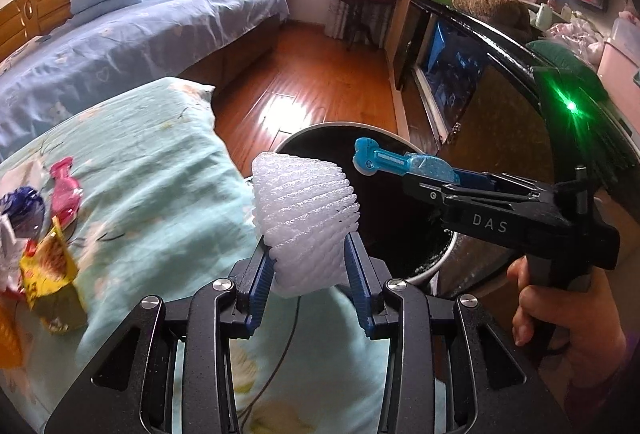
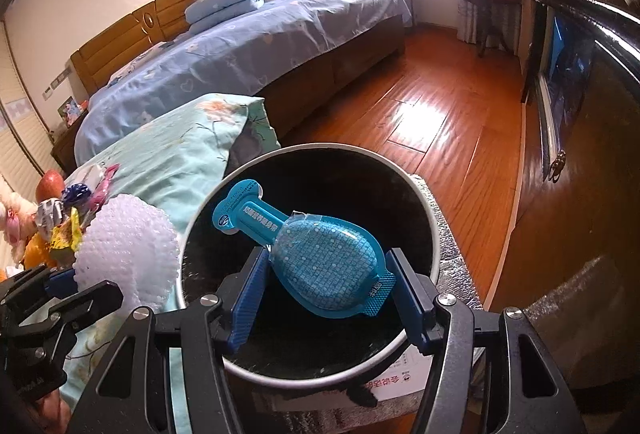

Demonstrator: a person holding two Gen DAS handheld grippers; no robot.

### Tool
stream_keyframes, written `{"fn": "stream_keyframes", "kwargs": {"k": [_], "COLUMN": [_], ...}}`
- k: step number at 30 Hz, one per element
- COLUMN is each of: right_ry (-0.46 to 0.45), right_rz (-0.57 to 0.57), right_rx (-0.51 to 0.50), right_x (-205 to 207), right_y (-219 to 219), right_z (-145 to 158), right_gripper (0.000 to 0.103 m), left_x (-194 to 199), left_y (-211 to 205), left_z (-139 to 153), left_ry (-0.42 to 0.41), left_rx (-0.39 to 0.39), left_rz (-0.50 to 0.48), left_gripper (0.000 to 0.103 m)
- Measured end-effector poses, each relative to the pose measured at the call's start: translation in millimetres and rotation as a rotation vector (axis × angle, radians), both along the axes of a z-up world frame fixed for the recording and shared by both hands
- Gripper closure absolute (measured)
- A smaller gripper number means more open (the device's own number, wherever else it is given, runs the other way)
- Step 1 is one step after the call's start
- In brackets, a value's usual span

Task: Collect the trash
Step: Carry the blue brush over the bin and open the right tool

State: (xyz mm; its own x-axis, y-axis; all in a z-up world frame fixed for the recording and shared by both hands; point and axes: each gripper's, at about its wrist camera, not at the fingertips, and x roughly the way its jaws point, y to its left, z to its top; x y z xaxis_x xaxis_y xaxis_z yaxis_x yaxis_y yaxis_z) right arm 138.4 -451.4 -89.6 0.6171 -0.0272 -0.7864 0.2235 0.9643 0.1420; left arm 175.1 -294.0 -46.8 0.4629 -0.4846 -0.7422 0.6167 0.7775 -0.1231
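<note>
My left gripper [image 1: 310, 254] is shut on a white foam net sleeve [image 1: 304, 210], held beside the round black bin [image 1: 424, 270] and over the edge of the teal pillow [image 1: 152, 170]. My right gripper [image 2: 326, 282] is shut on a blue plastic blister pack [image 2: 316, 254], held right over the open mouth of the bin [image 2: 424, 202]. In the left wrist view the right gripper [image 1: 430, 176] reaches in from the right with the blue pack [image 1: 400, 160] above the bin. The foam sleeve [image 2: 128, 254] and the left gripper [image 2: 74, 280] show at the left of the right wrist view.
Several candy wrappers [image 1: 44, 234] lie on the teal pillow at the left. A bed with a blue sheet [image 2: 248, 50] stands behind, wooden floor [image 2: 440, 106] beyond the bin, a dark cabinet [image 1: 452, 74] on the right. A cardboard box [image 2: 400, 378] sits under the bin.
</note>
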Motion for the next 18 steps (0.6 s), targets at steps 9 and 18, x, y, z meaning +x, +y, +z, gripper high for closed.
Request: {"fn": "stream_keyframes", "kwargs": {"k": [9, 18], "right_ry": [0.007, 0.018], "right_rz": [-0.008, -0.021], "right_rx": [0.000, 0.031], "right_x": [10.7, 16.3], "right_y": [-13.7, -24.3], "right_z": [-1.3, -4.6], "right_gripper": [0.042, 0.031], "left_x": [16.5, 22.5], "left_y": [-14.7, -19.9], "left_z": [-8.9, -11.1], "left_ry": [0.029, 0.036], "left_rx": [0.010, 0.006], "left_rz": [-0.007, -0.013], "left_gripper": [0.069, 0.046]}}
